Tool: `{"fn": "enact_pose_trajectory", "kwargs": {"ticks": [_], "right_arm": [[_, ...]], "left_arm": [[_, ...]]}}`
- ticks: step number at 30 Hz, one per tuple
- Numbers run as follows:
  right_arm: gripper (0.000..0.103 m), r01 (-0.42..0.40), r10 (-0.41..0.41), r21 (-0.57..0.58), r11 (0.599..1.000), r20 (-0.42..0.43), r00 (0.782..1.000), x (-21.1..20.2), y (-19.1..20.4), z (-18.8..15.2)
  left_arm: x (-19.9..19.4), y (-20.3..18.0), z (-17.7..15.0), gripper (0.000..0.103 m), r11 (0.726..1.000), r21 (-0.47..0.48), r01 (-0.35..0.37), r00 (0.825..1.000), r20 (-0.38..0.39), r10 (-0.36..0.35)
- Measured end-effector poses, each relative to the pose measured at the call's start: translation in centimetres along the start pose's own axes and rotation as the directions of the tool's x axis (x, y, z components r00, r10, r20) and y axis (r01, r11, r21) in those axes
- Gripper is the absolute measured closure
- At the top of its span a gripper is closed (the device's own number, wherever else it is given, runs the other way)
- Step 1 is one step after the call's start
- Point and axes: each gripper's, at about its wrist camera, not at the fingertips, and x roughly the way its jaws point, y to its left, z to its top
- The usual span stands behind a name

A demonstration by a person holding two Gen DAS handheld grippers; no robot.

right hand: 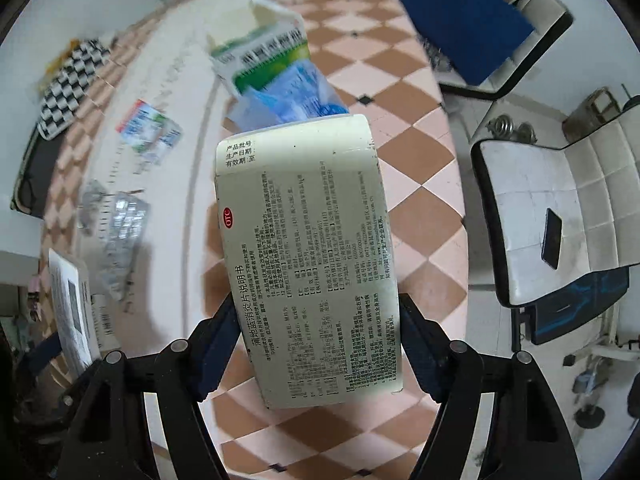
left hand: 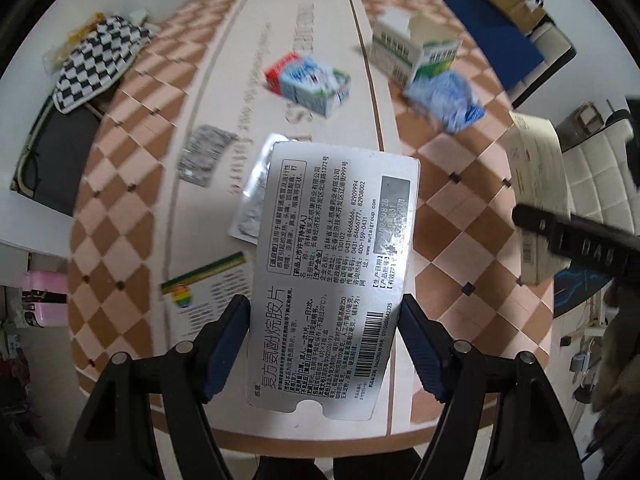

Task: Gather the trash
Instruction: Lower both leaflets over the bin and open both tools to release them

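My left gripper (left hand: 324,324) is shut on a silver medicine box (left hand: 336,264) with black print, held above the checkered table (left hand: 460,208). My right gripper (right hand: 316,332) is shut on a cream medicine box (right hand: 308,248) with an OTC mark, also held above the table; this box and gripper show at the right edge of the left wrist view (left hand: 536,184). On the table lie a red-and-blue carton (left hand: 308,82), an open green-and-white carton (left hand: 416,52), a blue packet (left hand: 444,98), blister packs (left hand: 204,156) and a leaflet (left hand: 204,292).
A checkered cloth (left hand: 96,62) lies over a dark object at the table's far left. A white chair (right hand: 560,216) with a black phone (right hand: 552,240) on its seat stands right of the table. A blue board (right hand: 468,12) and cardboard boxes sit beyond.
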Motion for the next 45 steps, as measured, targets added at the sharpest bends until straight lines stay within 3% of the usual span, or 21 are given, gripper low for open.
{"fn": "enact_pose_trajectory", "kwargs": {"ticks": [7, 14, 20, 24, 29, 33, 38, 45], "right_arm": [[0.026, -0.038, 0.034, 0.045, 0.998, 0.09, 0.995, -5.7, 3.1, -5.9], [0.026, -0.078, 0.066, 0.071, 0.994, 0.162, 0.985, -10.8, 7.3, -15.0], [0.026, -0.081, 0.059, 0.112, 0.99, 0.189, 0.98, -13.4, 10.6, -23.5], [0.026, -0.098, 0.072, 0.147, 0.984, 0.17, 0.983, -13.2, 12.3, -29.2], [0.026, -0.115, 0.1, 0.189, 0.975, 0.088, 0.991, -9.8, 13.3, -35.2], [0.026, -0.118, 0.125, 0.208, 0.971, -0.021, 0.992, -3.5, 13.9, -39.1], [0.026, -0.103, 0.143, 0.226, 0.969, -0.167, 0.976, 7.8, 14.0, -43.4], [0.026, -0.08, 0.151, 0.27, 0.959, -0.252, 0.956, 22.6, 13.0, -47.6]], "left_arm": [[-4.6, 2.8, -3.3, 0.031, 1.0, 0.015, 0.019, 0.996, 0.092, -0.02], [-8.6, 5.9, -9.3, 0.03, 0.997, 0.064, 0.042, 0.985, 0.167, -0.053], [-10.3, 8.8, -16.0, 0.03, 0.992, 0.096, 0.079, 0.982, 0.165, -0.094], [-9.5, 10.3, -19.7, 0.031, 0.991, 0.099, 0.095, 0.986, 0.13, -0.108], [-5.0, 12.3, -23.5, 0.031, 0.991, 0.046, 0.127, 0.991, 0.035, -0.129], [1.6, 13.9, -26.2, 0.031, 0.99, -0.017, 0.138, 0.988, -0.069, -0.139], [13.0, 15.2, -29.1, 0.031, 0.983, -0.096, 0.158, 0.965, -0.194, -0.175], [28.3, 15.5, -30.9, 0.031, 0.97, -0.175, 0.171, 0.928, -0.303, -0.219]]}}
